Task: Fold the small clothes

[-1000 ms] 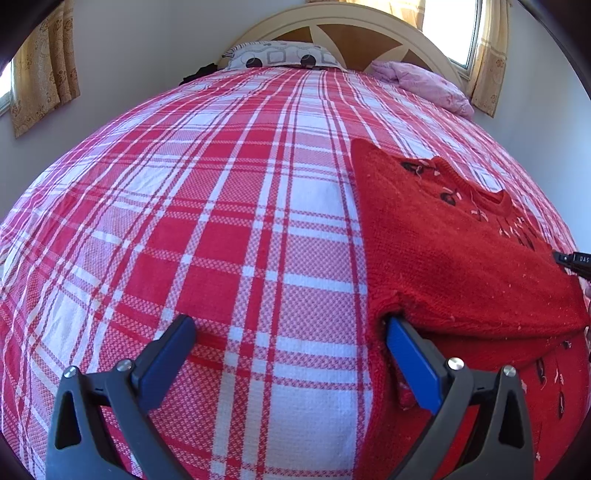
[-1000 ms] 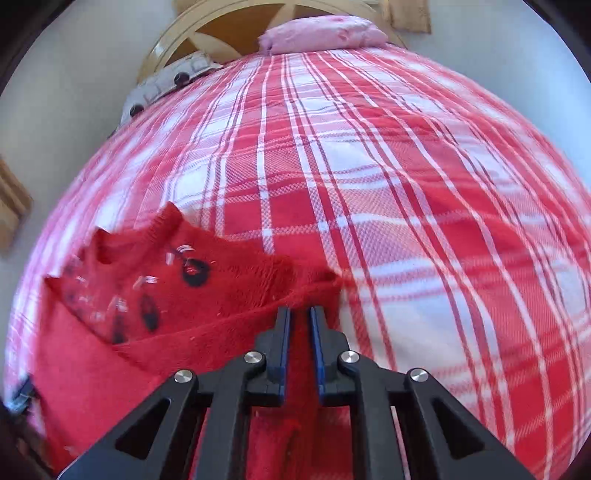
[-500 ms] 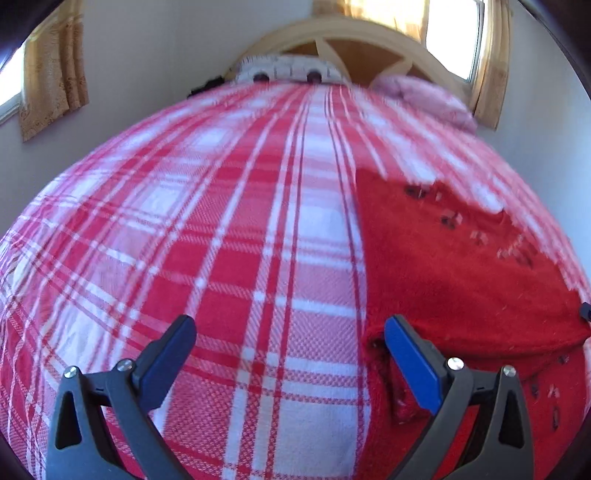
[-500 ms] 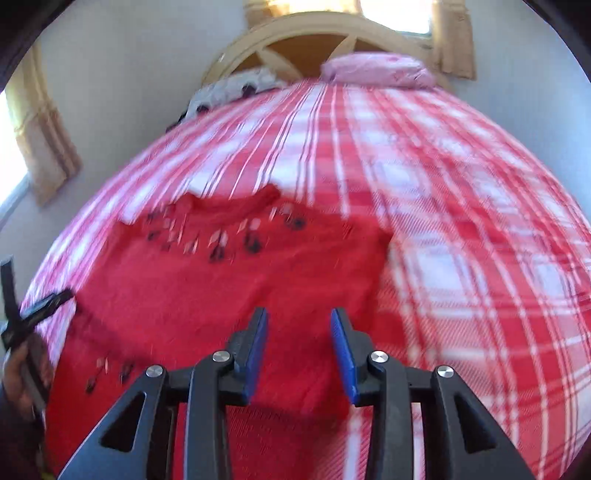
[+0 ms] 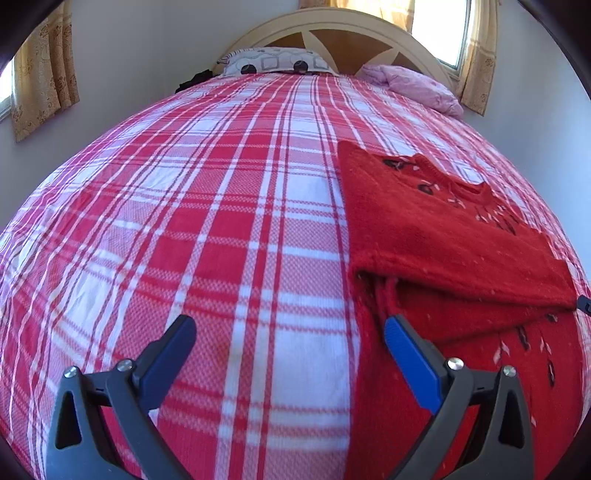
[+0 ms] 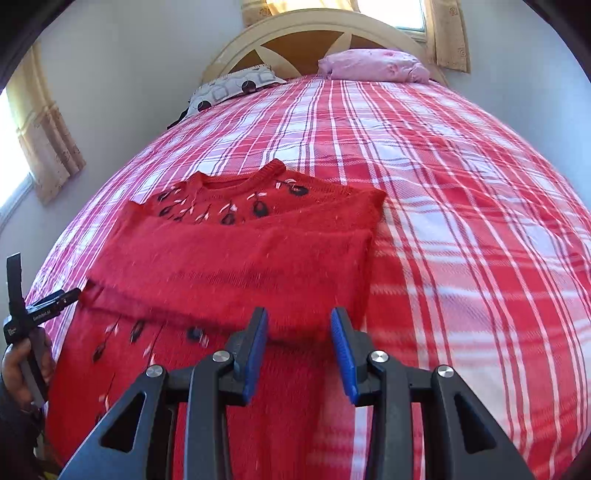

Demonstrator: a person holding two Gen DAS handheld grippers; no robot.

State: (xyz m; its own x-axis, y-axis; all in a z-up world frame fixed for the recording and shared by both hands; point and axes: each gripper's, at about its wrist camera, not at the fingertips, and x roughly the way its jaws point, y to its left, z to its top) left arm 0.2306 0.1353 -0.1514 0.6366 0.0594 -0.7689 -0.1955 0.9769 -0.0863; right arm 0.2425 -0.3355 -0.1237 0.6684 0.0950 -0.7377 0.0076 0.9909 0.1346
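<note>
A small red knitted sweater (image 5: pixel 424 229) (image 6: pixel 229 258) with dark and pale marks around the neck lies flat on the plaid bed. A sleeve is folded across its chest. My left gripper (image 5: pixel 288 325) is wide open over the bedspread at the sweater's left edge. Its right finger (image 5: pixel 410 362) hovers over the red knit and nothing is between the jaws. My right gripper (image 6: pixel 299 315) stands open above the sweater's lower right part, just below the folded sleeve's edge, holding nothing. A hand (image 6: pixel 22 365) with the left gripper shows at the left of the right wrist view.
The red and white plaid bedspread (image 5: pixel 184 221) covers the whole bed. A patterned pillow (image 5: pixel 273 64) and a pink pillow (image 5: pixel 417 86) lie against the curved headboard (image 6: pixel 325 33). Curtained windows and pale walls stand on both sides.
My right gripper has opened and let go of the sweater, then drawn back toward its lower right. The folded sleeve now lies across the chest. The left gripper shifted only slightly and stayed open.
</note>
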